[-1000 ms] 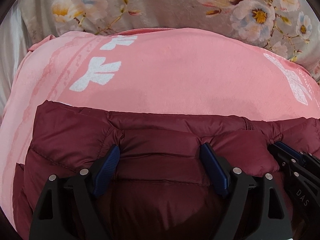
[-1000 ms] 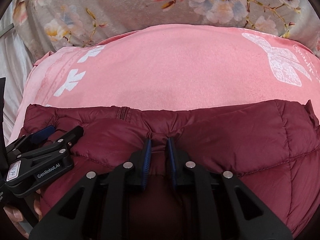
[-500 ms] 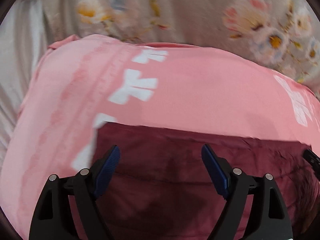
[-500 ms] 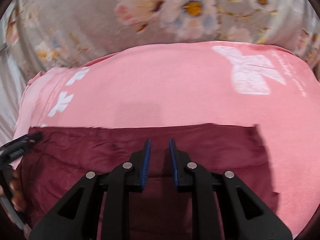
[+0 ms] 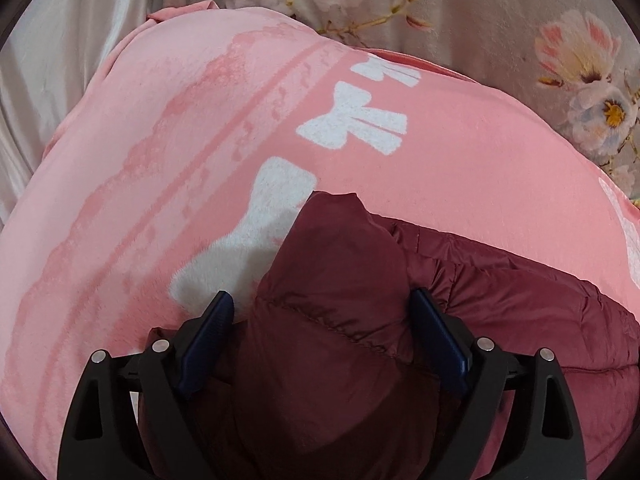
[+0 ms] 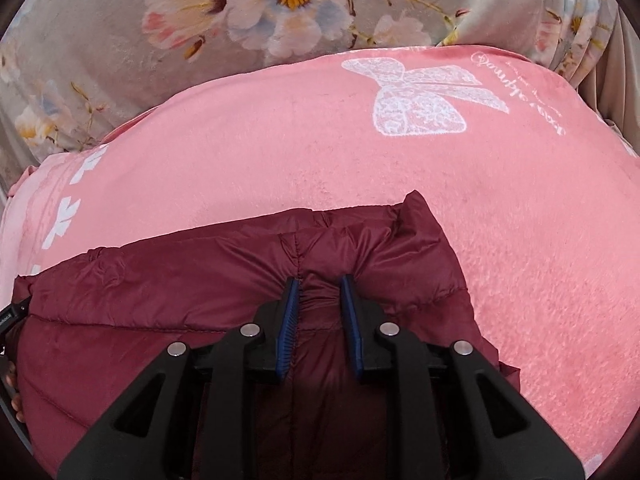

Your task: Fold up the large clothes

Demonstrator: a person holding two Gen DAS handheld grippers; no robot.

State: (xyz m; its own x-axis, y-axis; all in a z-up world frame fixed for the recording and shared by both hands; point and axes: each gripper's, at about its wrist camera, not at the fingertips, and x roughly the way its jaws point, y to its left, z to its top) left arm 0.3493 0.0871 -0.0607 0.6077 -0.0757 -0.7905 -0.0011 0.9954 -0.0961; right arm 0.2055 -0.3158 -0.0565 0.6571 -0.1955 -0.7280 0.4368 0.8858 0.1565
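Observation:
A maroon puffer jacket (image 5: 500, 300) lies on a pink blanket (image 5: 160, 160) printed with white bows. My left gripper (image 5: 320, 300) straddles the jacket's bulging left corner. Its jaws are opening wide: the right pad touches the cloth, while the left pad stands apart from it over the blanket. In the right wrist view the jacket (image 6: 160, 292) shows its far hem and right corner. There my right gripper (image 6: 319, 280) pinches a puckered fold of the hem between narrow jaws that are opening slowly.
Grey floral bedding (image 6: 120, 60) lies beyond the pink blanket (image 6: 320, 160), and a pale sheet (image 5: 60, 60) lies at the far left. The left gripper's black frame (image 6: 8, 312) and a fingertip show at the left edge of the right wrist view.
Both grippers have slid sideways along the jacket's hem, the left to its left corner, the right near its right corner. The left jaws have widened and the left pad has come off the cloth.

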